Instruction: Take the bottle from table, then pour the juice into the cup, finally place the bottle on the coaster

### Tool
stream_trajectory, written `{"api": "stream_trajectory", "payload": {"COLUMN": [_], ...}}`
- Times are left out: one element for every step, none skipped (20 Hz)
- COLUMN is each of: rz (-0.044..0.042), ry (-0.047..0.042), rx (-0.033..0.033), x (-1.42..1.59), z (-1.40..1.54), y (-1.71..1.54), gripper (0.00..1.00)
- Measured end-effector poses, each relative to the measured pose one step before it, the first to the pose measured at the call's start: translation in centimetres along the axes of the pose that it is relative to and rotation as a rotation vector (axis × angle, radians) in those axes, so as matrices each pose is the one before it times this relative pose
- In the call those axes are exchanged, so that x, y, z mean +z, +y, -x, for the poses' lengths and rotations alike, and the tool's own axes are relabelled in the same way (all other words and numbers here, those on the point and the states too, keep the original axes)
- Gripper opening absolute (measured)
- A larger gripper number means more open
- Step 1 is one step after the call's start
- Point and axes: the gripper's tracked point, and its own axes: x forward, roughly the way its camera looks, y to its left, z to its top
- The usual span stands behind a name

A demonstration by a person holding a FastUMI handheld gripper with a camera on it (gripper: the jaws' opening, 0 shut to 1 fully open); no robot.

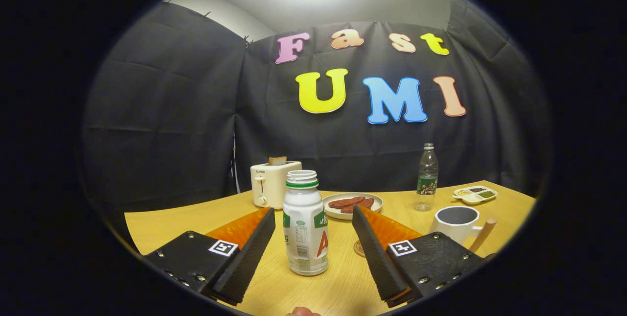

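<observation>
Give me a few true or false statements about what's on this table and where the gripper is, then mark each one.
1. The gripper is open, with the white bottle standing upright between its fingers. True.
2. The white bottle has its cap on. False: its mouth is open, with no cap on it.
3. The toaster has a slice of bread sticking out of the top. True.
4. The plate behind the white bottle holds sliced fruit. False: it holds reddish-brown sausage-like pieces.
5. The cup stands to the right of the fingers, on the table. True.
6. The clear bottle is lying on its side. False: it stands upright.
</observation>
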Motion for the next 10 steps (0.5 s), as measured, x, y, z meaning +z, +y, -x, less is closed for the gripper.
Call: {"api": "stream_trajectory", "payload": {"rz": [0.00380, 0.01081, 0.01461, 0.00560, -0.00321, -0.00604, -0.00723, -0.00726, -0.00650, -0.00091], "ry": [0.01903, 0.02276, 0.01546, 0.01130, 0.00942, 0.01481, 0.00458, -0.00032, 0.00147, -0.00354], "rx": [0.01106, 0.00372, -0.00309, 0.00704, 0.01175, 0.00769, 0.00765, 0.01065, 0.00741, 0.00543], "x": [-0.615, -0.527, -0.337, -0.306, -0.207, -0.424, -0.181, -0.009, -0.039, -0.129], "z": [-0.772, -0.615, -0.582, -0.522, -0.543, -0.498, -0.317, -0.370, -0.356, -0.220], "y": [0.198, -0.017, -0.142, 0.064, 0.227, 0.117, 0.045, 0.300, 0.146, 0.148], "gripper": [0.96, 0.96, 0.96, 0.96, 0.96, 0.96, 0.96, 0.96, 0.96, 0.96]}}
